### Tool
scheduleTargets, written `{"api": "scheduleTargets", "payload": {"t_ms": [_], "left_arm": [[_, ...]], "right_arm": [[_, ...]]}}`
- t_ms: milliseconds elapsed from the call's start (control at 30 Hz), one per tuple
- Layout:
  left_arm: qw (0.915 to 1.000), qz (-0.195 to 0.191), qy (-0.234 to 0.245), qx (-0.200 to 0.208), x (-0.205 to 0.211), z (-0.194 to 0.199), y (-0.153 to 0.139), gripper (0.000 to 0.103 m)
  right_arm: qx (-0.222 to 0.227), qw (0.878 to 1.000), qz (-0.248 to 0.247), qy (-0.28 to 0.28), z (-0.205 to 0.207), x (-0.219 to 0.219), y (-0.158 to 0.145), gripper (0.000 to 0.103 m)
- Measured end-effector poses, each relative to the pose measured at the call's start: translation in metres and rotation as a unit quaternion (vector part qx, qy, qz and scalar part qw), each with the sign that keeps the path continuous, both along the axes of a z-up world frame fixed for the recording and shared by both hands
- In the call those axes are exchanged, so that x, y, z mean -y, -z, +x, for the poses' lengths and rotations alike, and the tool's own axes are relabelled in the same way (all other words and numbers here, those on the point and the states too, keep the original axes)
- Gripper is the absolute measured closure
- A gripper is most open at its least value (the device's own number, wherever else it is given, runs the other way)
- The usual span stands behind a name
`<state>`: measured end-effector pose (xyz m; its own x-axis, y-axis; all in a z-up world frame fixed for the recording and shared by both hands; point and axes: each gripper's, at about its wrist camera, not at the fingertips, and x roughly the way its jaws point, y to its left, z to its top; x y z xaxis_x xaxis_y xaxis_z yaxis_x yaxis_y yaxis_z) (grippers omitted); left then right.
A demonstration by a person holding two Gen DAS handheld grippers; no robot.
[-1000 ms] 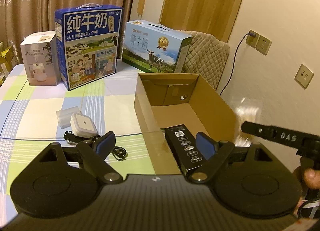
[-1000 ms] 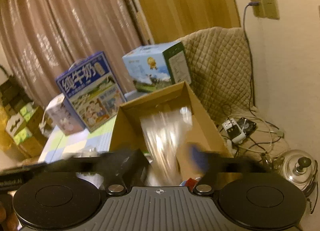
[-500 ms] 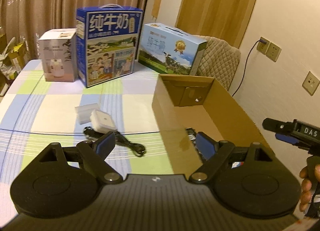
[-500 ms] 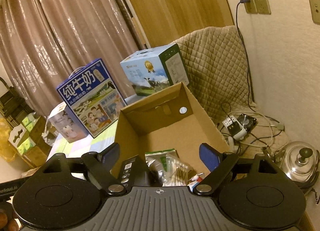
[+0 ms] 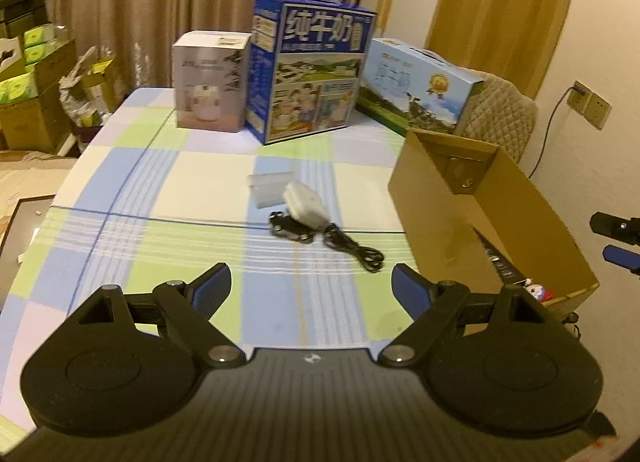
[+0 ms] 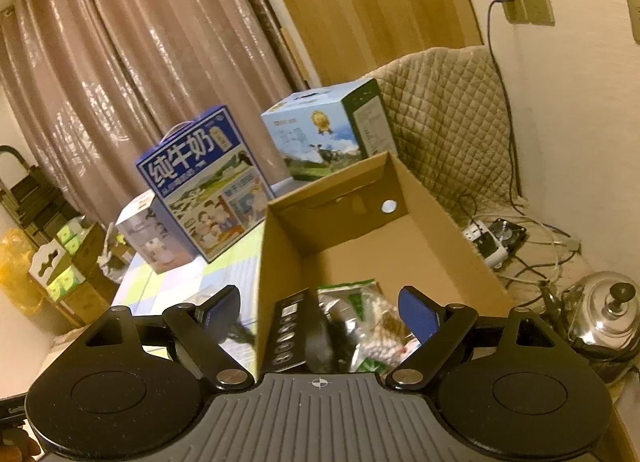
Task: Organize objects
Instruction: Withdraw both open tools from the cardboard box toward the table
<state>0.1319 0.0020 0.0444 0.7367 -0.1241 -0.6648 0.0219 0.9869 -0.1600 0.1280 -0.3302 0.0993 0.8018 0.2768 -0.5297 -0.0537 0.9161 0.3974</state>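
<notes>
An open cardboard box stands on the table's right side. In the right wrist view the box holds a black remote-like box and a clear bag of snacks. My right gripper hangs open above its near end, empty. My left gripper is open and empty over the checked tablecloth. Beyond it lie a white charger, a clear plastic case, a small black item and a black cable.
At the table's far edge stand a white carton, a blue milk carton and a light-blue milk carton. A quilted chair sits behind the box. A kettle and power strip lie on the floor at right.
The left gripper has swung left, away from the box, so the charger and cable now lie ahead of it. The bag that blurred past the right gripper now rests in the box.
</notes>
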Motion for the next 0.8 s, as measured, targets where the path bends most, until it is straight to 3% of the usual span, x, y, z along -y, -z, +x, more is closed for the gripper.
{"api": "scheduleTargets", "payload": {"t_ms": [800], "left_arm": [[0.9995,0.01,-0.03,0.005,-0.051,-0.037,-0.006,0.017]], "right_arm": [[0.012,0.997,-0.03,-0.076,-0.02,-0.078,-0.014,0.019]]}}
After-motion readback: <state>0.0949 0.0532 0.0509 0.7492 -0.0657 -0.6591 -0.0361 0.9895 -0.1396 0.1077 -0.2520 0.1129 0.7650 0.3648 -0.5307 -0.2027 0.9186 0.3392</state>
